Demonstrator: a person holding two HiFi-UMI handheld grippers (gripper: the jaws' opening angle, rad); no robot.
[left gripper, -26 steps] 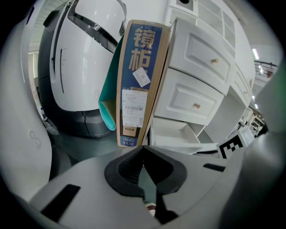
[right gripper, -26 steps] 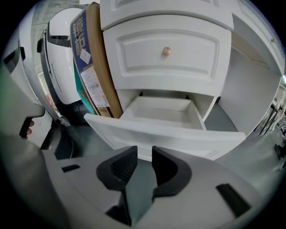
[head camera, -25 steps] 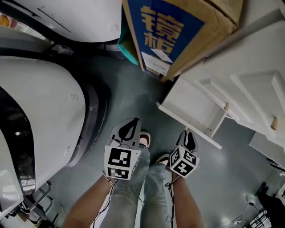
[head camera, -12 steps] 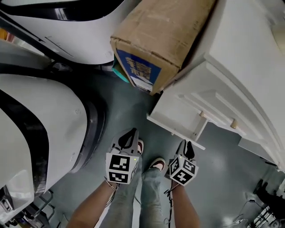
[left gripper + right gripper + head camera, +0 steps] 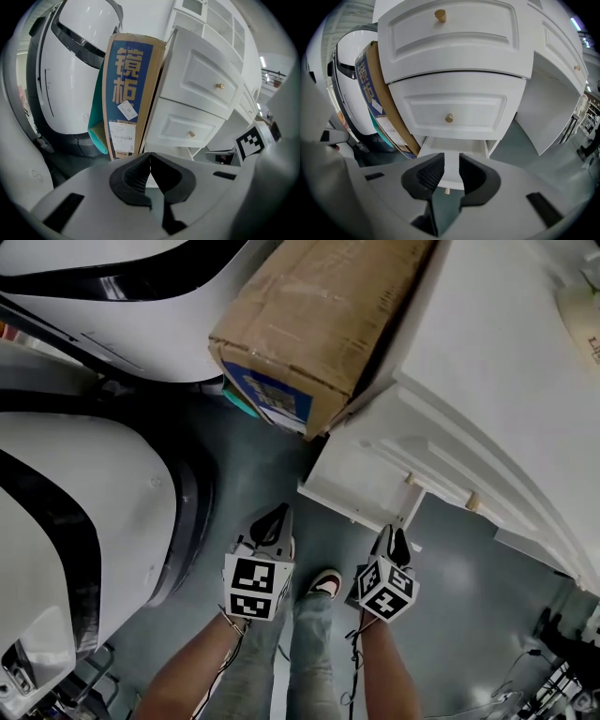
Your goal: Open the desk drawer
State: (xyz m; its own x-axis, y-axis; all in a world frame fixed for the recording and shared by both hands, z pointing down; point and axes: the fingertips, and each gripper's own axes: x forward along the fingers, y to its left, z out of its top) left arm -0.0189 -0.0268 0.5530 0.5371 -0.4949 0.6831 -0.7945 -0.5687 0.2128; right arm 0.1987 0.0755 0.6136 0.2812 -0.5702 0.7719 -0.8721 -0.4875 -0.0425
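The white desk (image 5: 487, 381) has a stack of drawers with small brass knobs. The bottom drawer (image 5: 454, 146) stands pulled out, and its knob (image 5: 447, 190) shows low between my right jaws. In the head view that open drawer (image 5: 361, 486) juts toward my feet. The middle drawer (image 5: 454, 115) and top drawer (image 5: 454, 28) are closed. My right gripper (image 5: 451, 168) hangs in front of the open drawer; its jaws are opening with nothing between them. In the air to the left, my left gripper (image 5: 150, 157) is shut and empty.
A tall cardboard box (image 5: 319, 324) with a blue printed face (image 5: 125, 89) leans against the desk's left side. A large white rounded machine (image 5: 75, 521) fills the left. My legs and shoes (image 5: 324, 583) are on the grey floor below the grippers.
Both grippers have risen, and the desk and the box have slid down and left in the head view. The bottom drawer stays pulled out.
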